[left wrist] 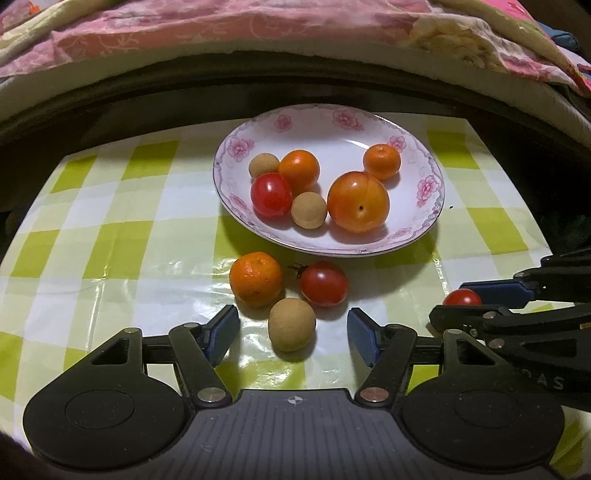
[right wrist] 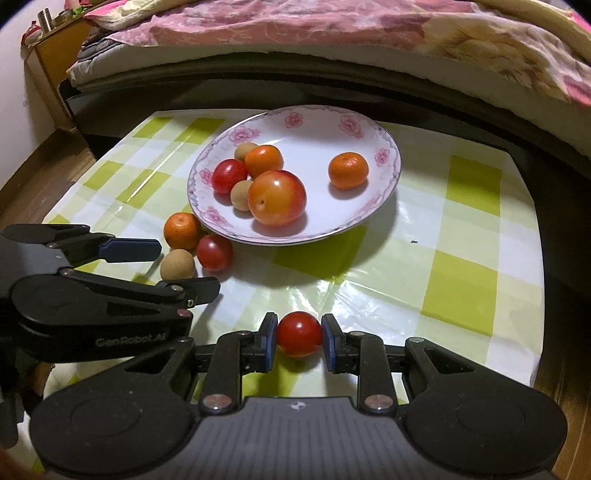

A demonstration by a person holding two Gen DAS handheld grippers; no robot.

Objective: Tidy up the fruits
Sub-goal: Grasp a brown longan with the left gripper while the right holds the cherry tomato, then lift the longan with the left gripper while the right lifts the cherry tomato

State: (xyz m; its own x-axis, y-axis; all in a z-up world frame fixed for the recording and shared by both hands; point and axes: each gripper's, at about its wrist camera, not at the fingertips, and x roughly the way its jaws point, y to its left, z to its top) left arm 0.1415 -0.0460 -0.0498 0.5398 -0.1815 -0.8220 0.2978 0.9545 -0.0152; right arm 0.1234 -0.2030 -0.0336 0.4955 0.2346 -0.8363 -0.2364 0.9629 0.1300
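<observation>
A white floral plate (left wrist: 421,155) (right wrist: 303,125) holds several fruits: a large plum (left wrist: 357,201) (right wrist: 277,197), two small oranges, a red tomato and two longans. On the cloth in front lie an orange (left wrist: 256,278) (right wrist: 183,230), a red tomato (left wrist: 324,283) (right wrist: 214,252) and a tan longan (left wrist: 291,324) (right wrist: 177,264). My left gripper (left wrist: 293,332) is open, its blue pads on either side of the longan without touching it. My right gripper (right wrist: 298,338) is shut on a red cherry tomato (right wrist: 299,333) (left wrist: 461,296) low over the cloth.
The table carries a green and white checked plastic cloth (left wrist: 110,229) (right wrist: 461,258). A bed with a pink floral quilt (left wrist: 258,26) (right wrist: 332,33) stands behind the table. A wooden nightstand (right wrist: 55,62) is at the far left.
</observation>
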